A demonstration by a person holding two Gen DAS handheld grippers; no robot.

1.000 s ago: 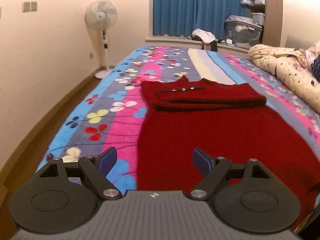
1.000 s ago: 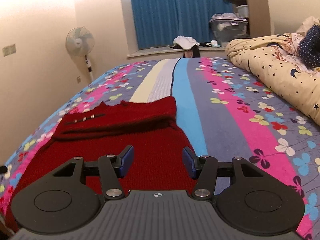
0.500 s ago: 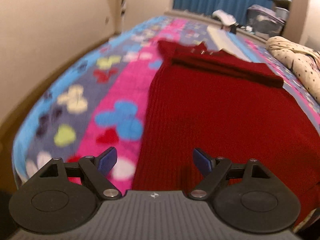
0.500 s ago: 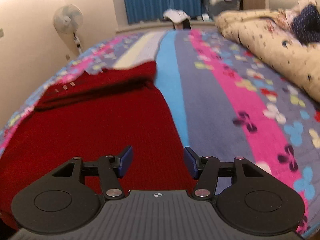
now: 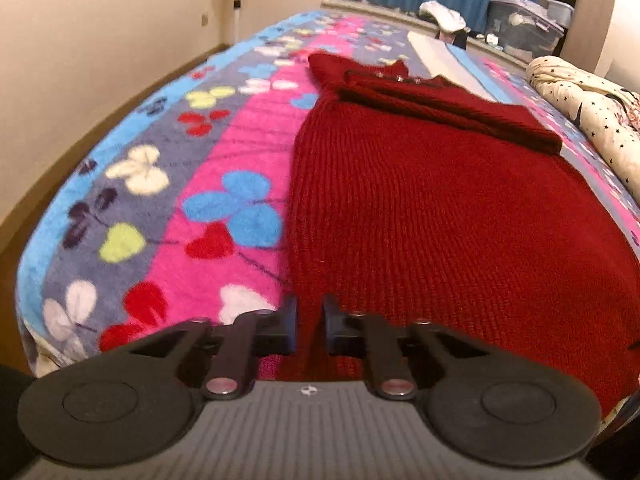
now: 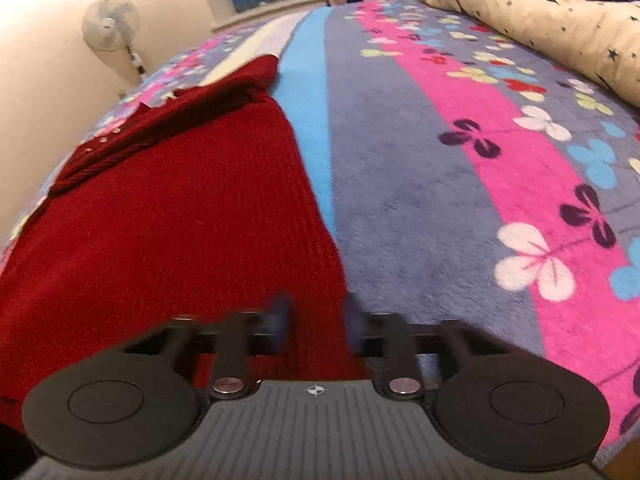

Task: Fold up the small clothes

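Note:
A dark red knitted sweater (image 5: 432, 208) lies flat on the flowered bedspread (image 5: 168, 184), its sleeves folded across the chest at the far end. My left gripper (image 5: 310, 322) is shut on the sweater's near left hem corner. In the right wrist view the sweater (image 6: 180, 220) fills the left half. My right gripper (image 6: 316, 322) straddles the near right hem corner; its jaws are blurred and partly closed with red knit between them.
A cream star-print duvet (image 6: 540, 12) is heaped along the bed's right side. A standing fan (image 6: 112, 28) is by the left wall. Storage boxes (image 5: 524, 28) and blue curtains are beyond the bed's far end. The bed's near edge lies just under both grippers.
Both grippers dropped low to the sweater's near hem. The left jaws went from wide open to shut on the corner. The right jaws have narrowed around the other corner.

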